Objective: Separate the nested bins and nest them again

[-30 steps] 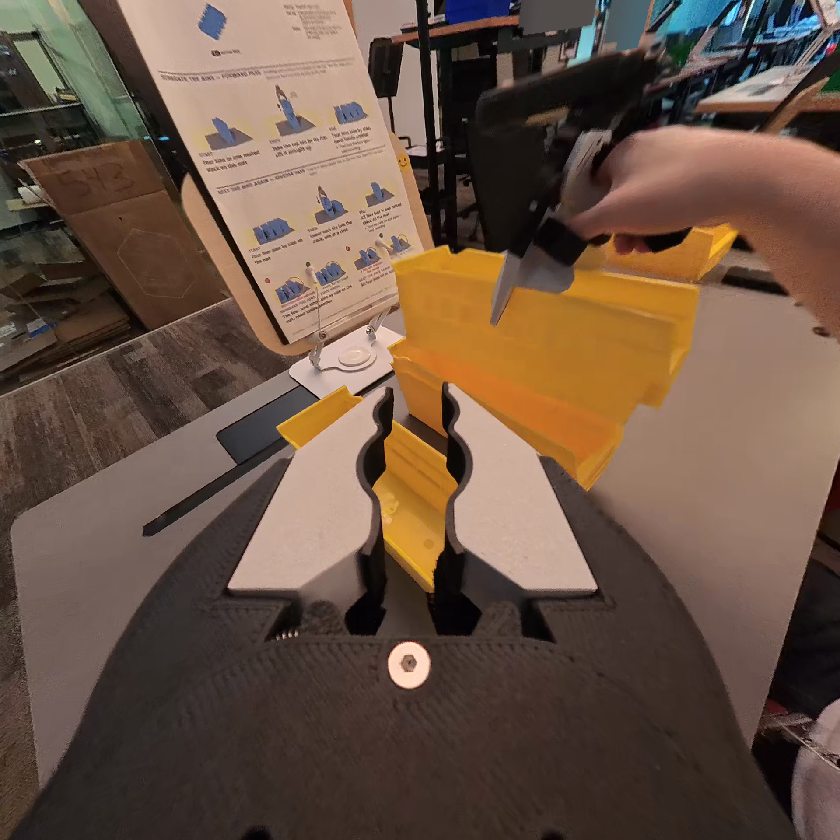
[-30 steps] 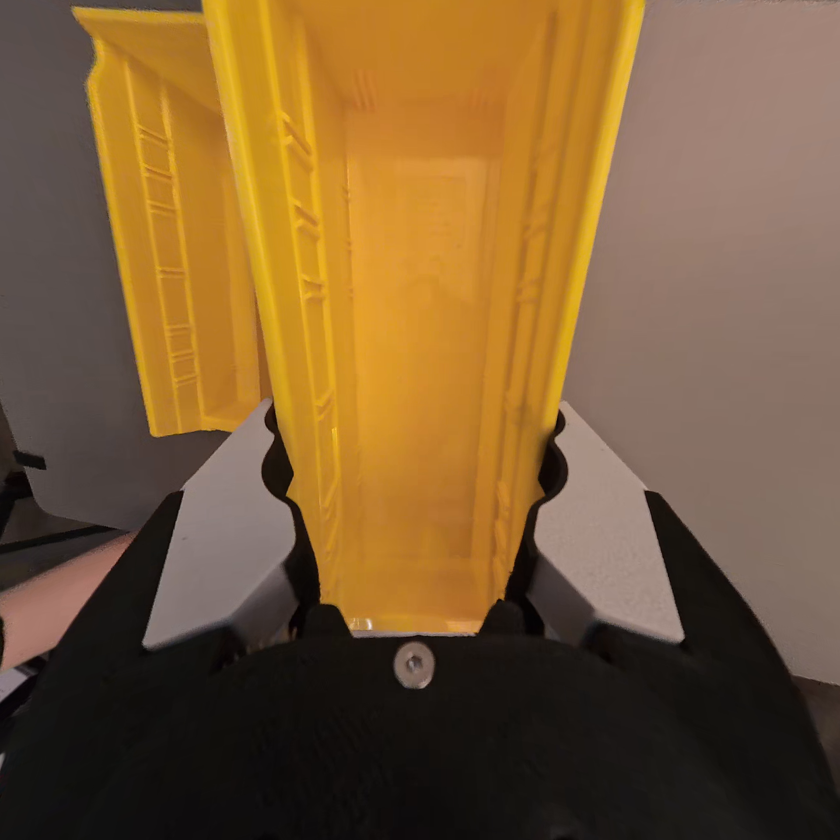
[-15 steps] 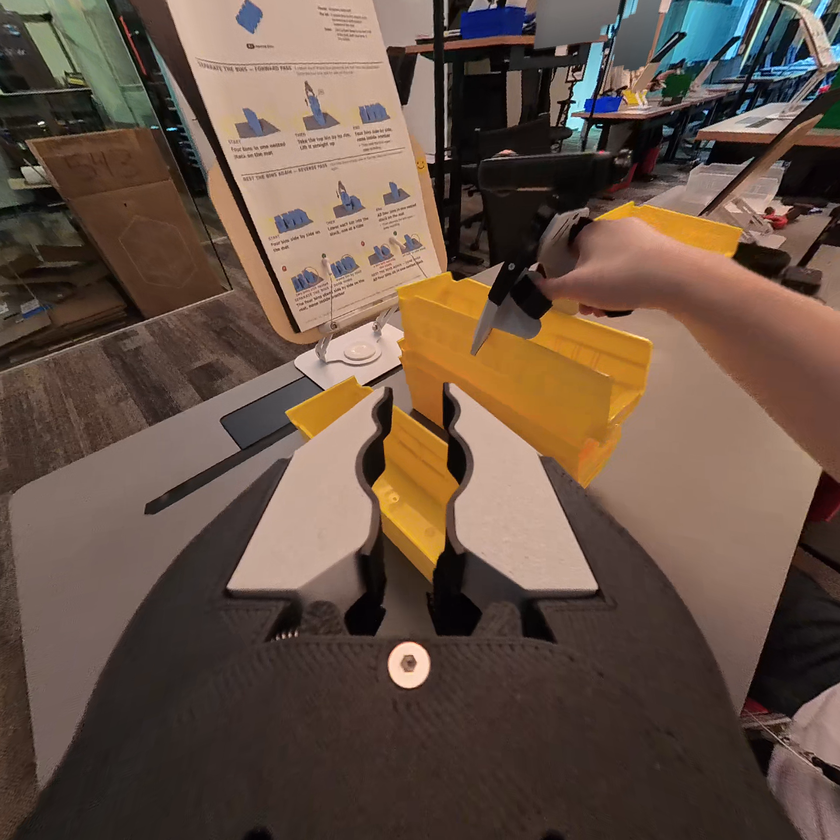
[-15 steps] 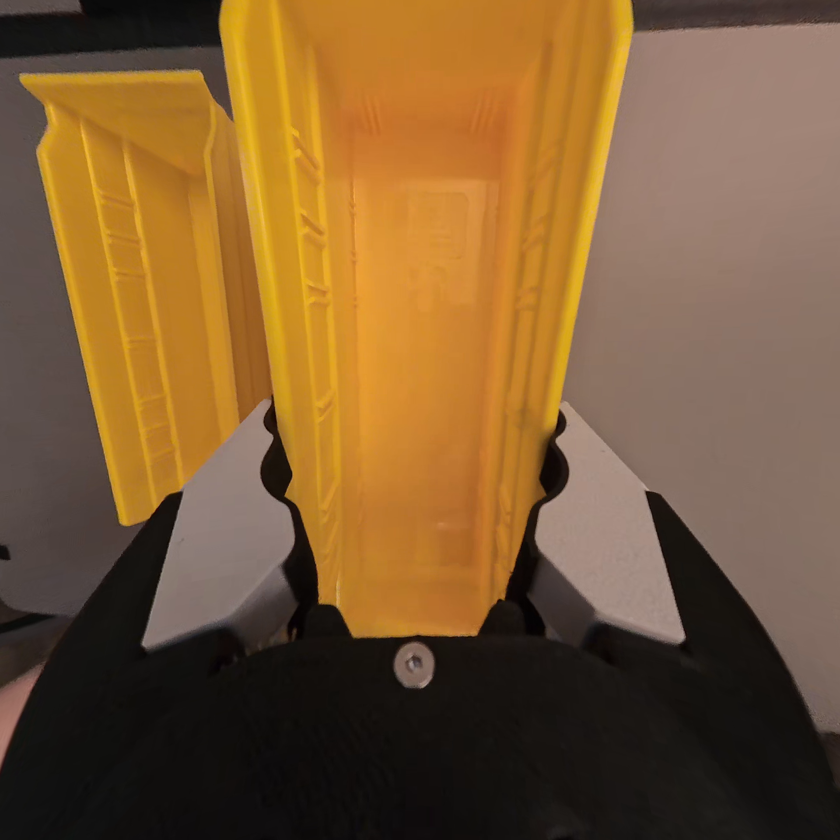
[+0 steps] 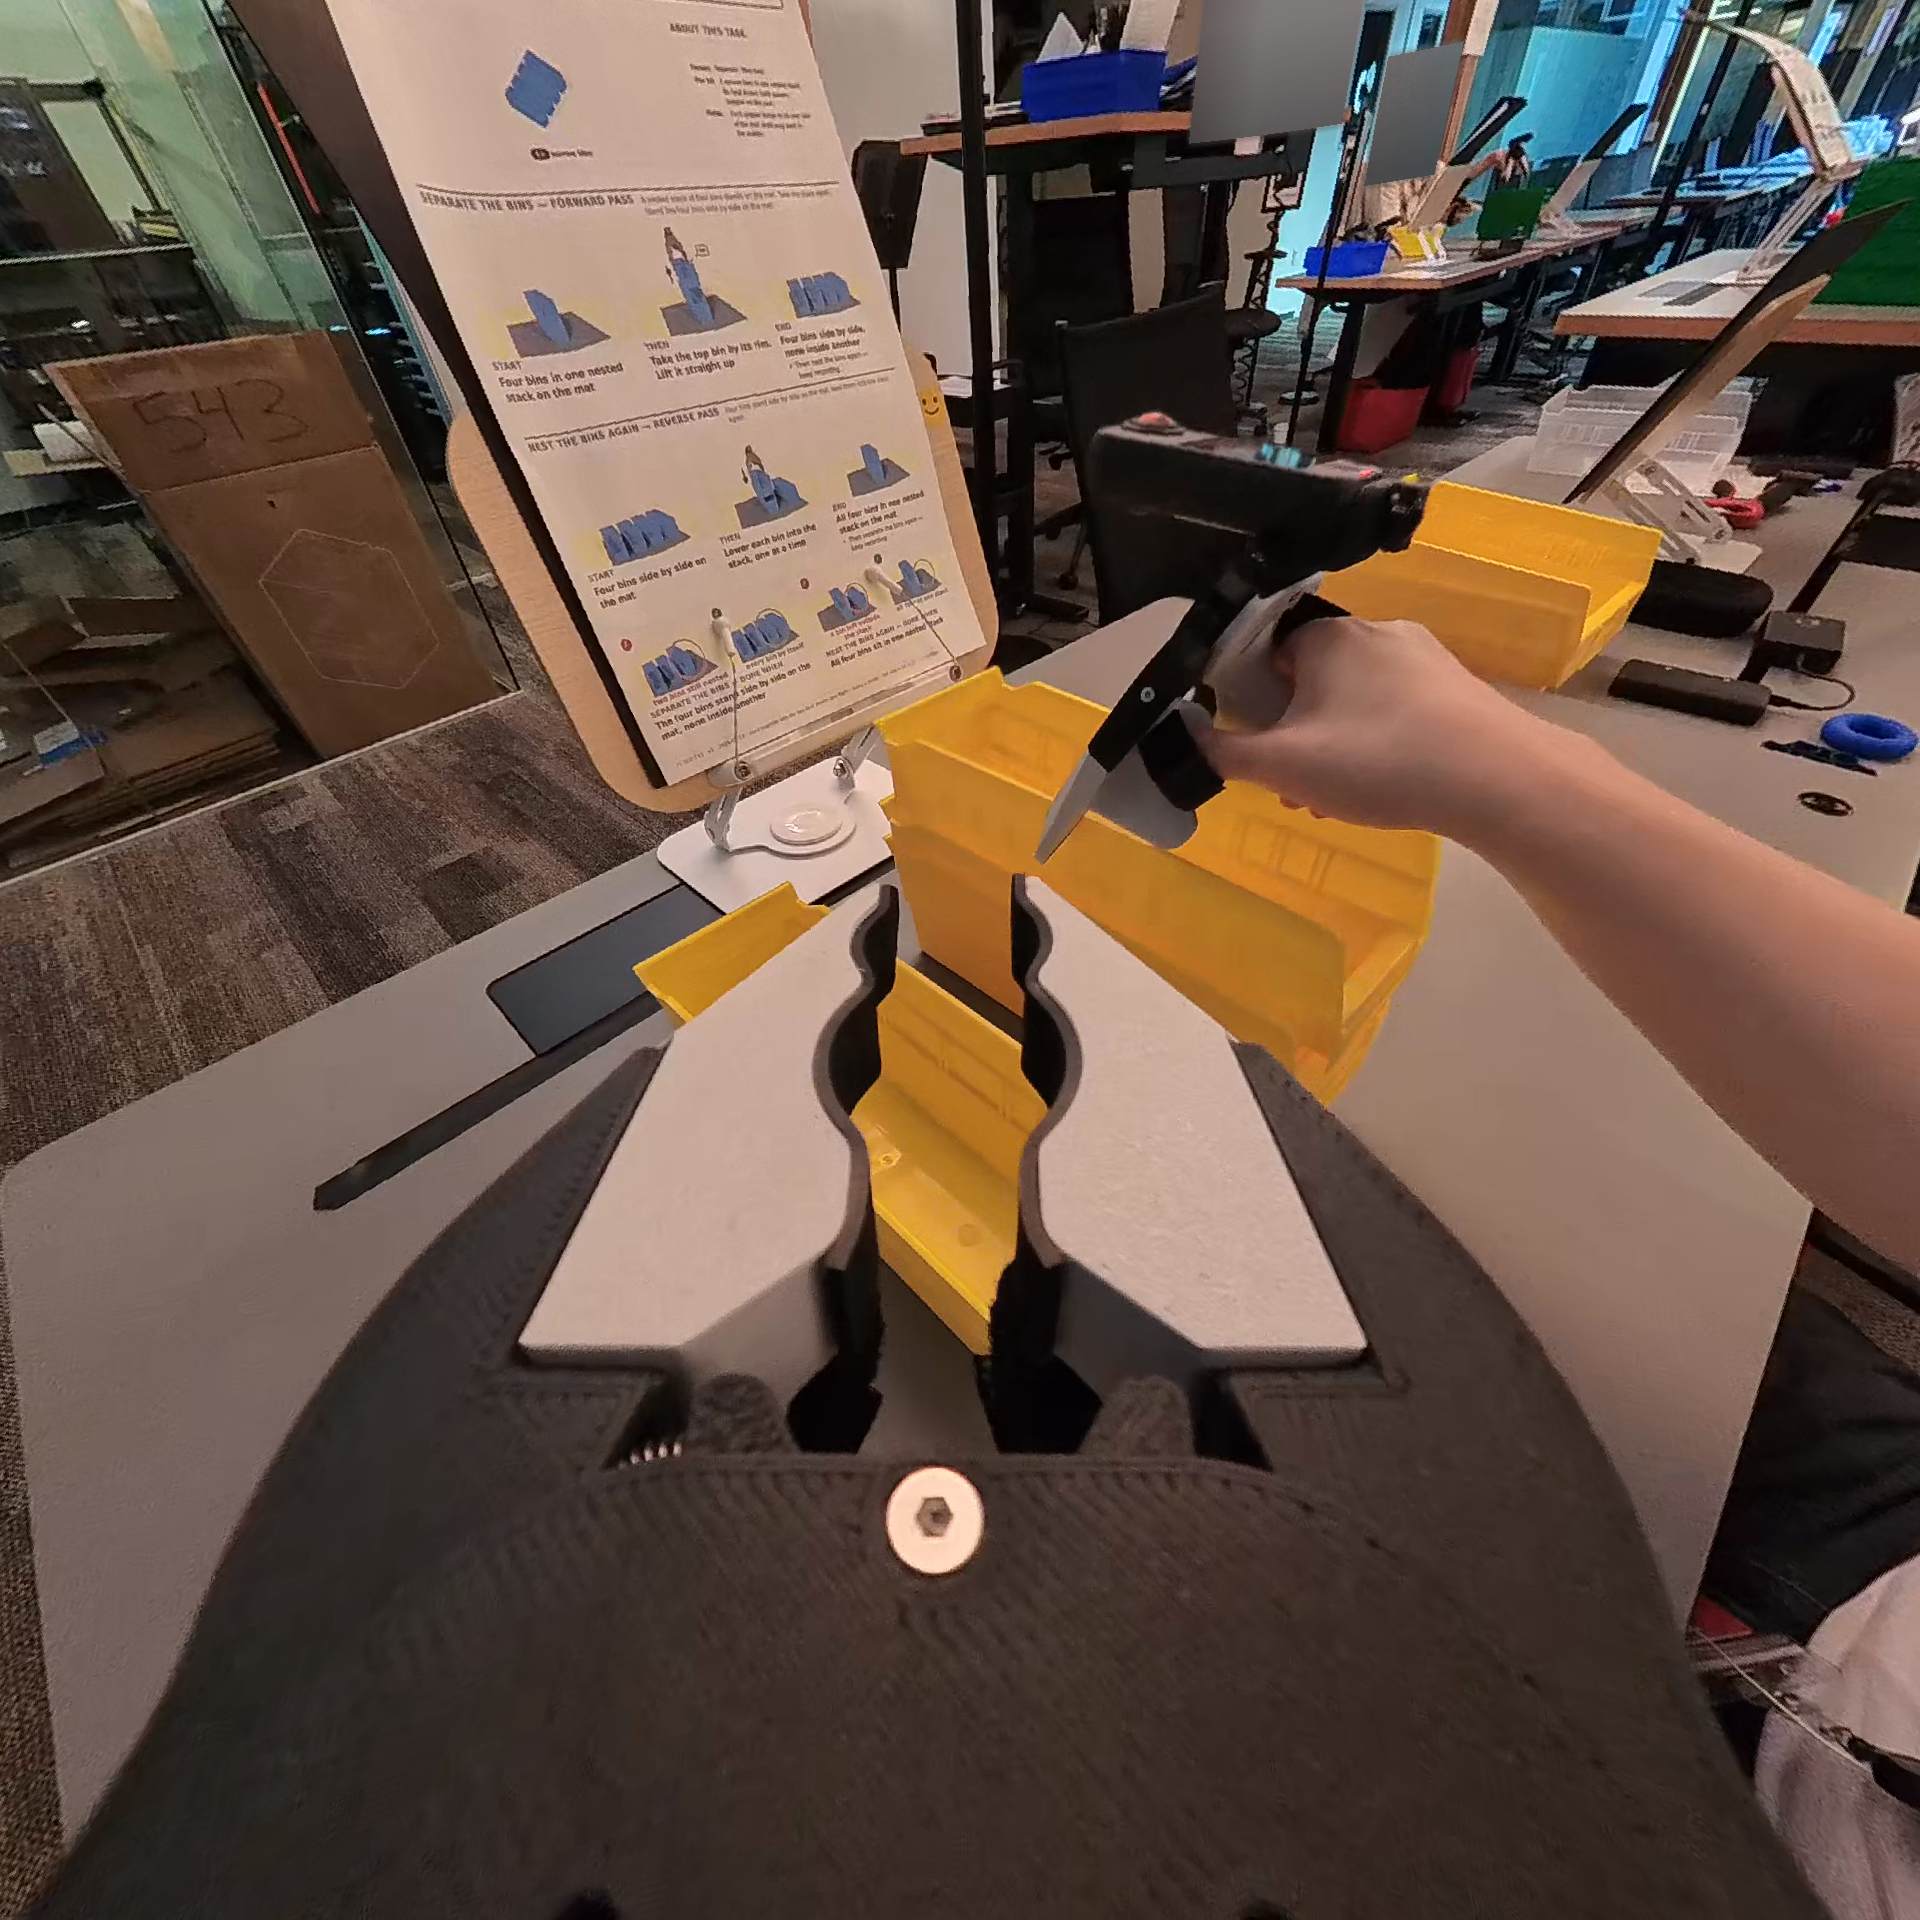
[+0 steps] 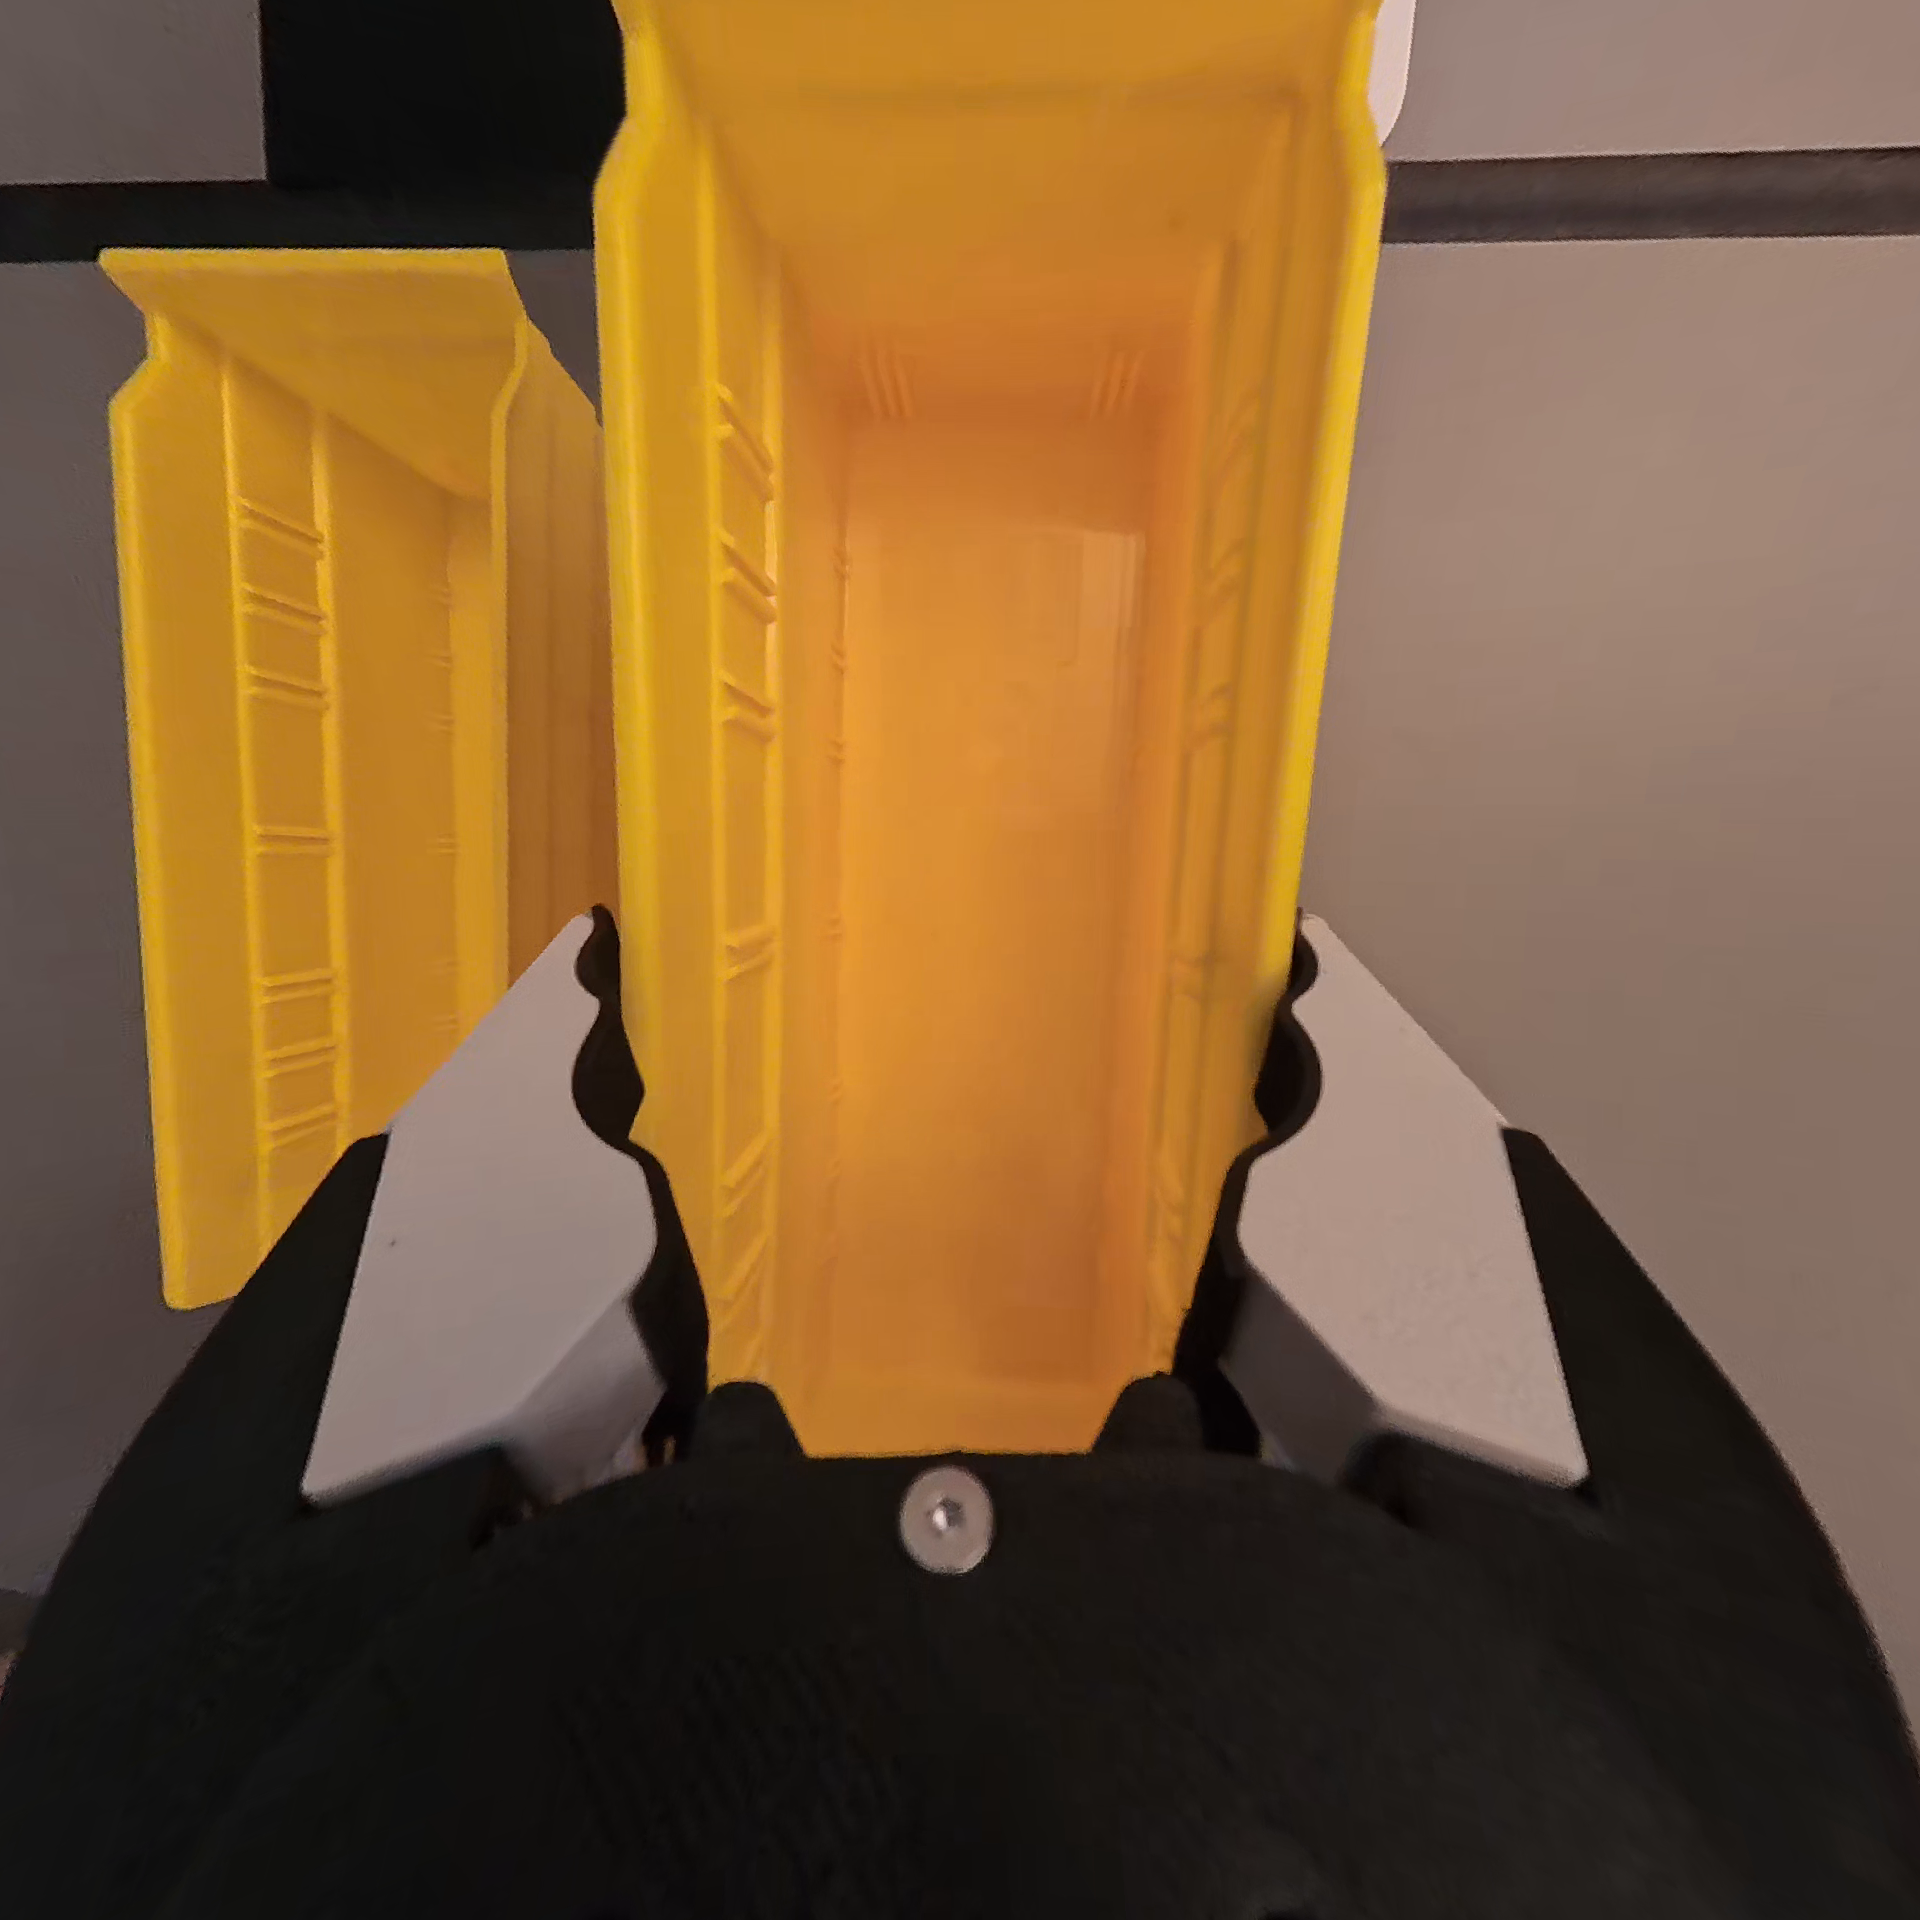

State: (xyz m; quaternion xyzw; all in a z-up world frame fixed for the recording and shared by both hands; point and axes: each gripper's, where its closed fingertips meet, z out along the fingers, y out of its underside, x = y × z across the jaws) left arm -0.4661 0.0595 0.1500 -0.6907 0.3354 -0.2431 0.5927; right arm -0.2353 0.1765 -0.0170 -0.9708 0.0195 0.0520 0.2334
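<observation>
Hovering low over the grey counter (image 5: 260,1299), left gripper (image 5: 951,935) has its fingers apart with nothing gripped; a lone yellow bin (image 5: 940,1143) lies on the counter below the gap, fingers not touching it. Just beyond, right gripper (image 6: 956,935) has its fingers clamped on both side walls of the top yellow bin (image 6: 987,831), pads pressing the rims left and right. In the left wrist view that top bin (image 5: 1195,914) sits nested on a yellow bin stack (image 5: 1361,1029) on the counter, with the person's hand (image 5: 1371,727) around the right gripper's (image 5: 1049,847) handle above it. Right wrist view shows the lone bin (image 6: 312,779) just beside the held one, on its left. Past the stack: a black mat (image 5: 592,982) on the counter, then a white stand base (image 5: 769,842) carrying an instruction sheet (image 5: 675,364) on a wooden board. Further right, another yellow bin (image 5: 1507,592) sits on a neighbouring counter, near a blue ring (image 5: 1865,736) and dark cases. Office desks and chairs fill the far background.
</observation>
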